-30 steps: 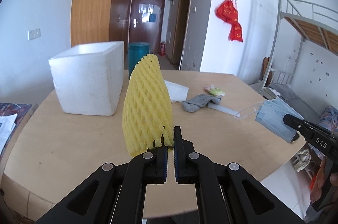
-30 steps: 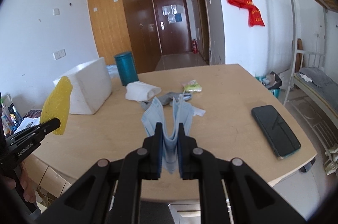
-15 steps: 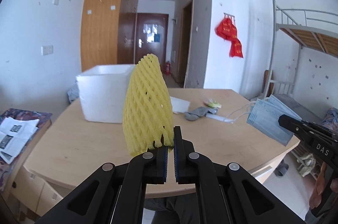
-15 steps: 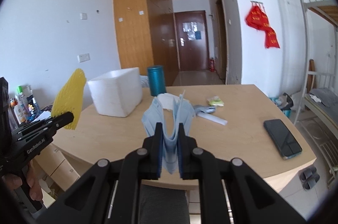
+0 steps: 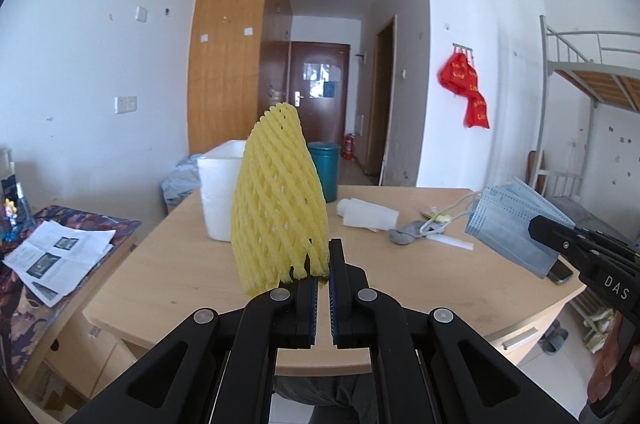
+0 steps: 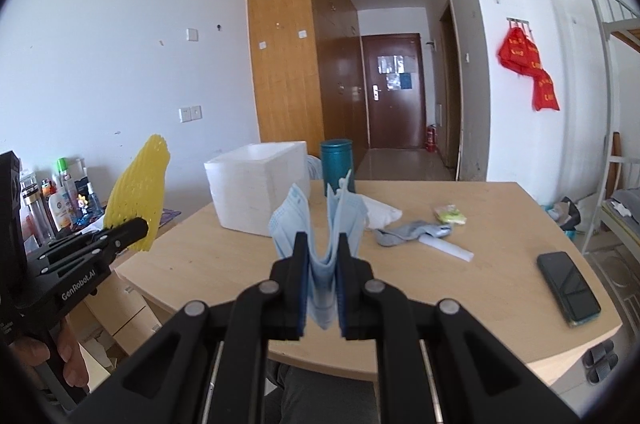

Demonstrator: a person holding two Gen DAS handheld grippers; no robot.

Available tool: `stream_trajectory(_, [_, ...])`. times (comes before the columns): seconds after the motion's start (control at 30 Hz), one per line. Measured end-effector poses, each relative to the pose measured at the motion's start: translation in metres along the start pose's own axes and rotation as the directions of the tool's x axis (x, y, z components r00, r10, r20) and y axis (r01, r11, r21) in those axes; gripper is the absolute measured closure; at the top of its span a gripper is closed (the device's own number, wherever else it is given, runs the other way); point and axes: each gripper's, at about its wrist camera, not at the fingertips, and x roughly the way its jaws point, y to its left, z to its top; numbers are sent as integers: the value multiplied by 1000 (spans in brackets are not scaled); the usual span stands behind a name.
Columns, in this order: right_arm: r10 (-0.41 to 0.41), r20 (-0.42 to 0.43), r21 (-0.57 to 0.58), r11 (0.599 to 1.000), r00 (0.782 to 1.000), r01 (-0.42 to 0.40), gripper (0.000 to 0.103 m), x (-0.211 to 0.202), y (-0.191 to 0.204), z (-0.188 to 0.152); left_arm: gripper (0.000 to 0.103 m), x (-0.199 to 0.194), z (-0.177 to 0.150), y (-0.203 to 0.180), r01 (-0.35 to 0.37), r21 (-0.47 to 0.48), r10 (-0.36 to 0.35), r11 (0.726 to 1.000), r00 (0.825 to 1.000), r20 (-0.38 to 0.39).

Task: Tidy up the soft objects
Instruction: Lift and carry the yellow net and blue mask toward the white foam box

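My left gripper (image 5: 324,266) is shut on the lower edge of a yellow foam net sleeve (image 5: 278,200) and holds it upright in the air before the table's front edge; it also shows in the right wrist view (image 6: 138,200). My right gripper (image 6: 323,252) is shut on a stack of blue face masks (image 6: 320,224), folded between the fingers, also seen in the left wrist view (image 5: 508,224). A white foam box (image 6: 256,192) stands open on the wooden table (image 6: 460,288) at the back left.
On the table lie a grey sock (image 6: 408,234), a white folded cloth (image 6: 380,214), a white strip (image 6: 444,249), a small green packet (image 6: 450,214), a teal cylinder (image 6: 337,164) and a black phone (image 6: 568,286). A side cabinet with papers (image 5: 56,256) stands at left.
Both grippers have pulled back and up from the table with their loads still held; the table now sits farther away and lower in both views.
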Motion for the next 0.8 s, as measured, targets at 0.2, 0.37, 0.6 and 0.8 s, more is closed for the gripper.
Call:
stream_trajectory(0.2, [60,9,-25,998,998,-60,89,11,18,5,98,0,0,13,-49,-12,49,999,999,3])
stream_trajectory(0.37, [119,-5,-46,992,993,-119,89,31,35,9,98,-2,2,30,-108,-28,108,994,994,15])
stream_trajectory(0.6, [176,-9,-62,982,984,-176,88,58,50,19,98,7,8,50,-171,-49,172,984,985,14])
stream_trajectory(0.8, [206,-19,-68,976,978,-207,88,81,56,30,98,22,17,62,-193,-58,193,980,981,7])
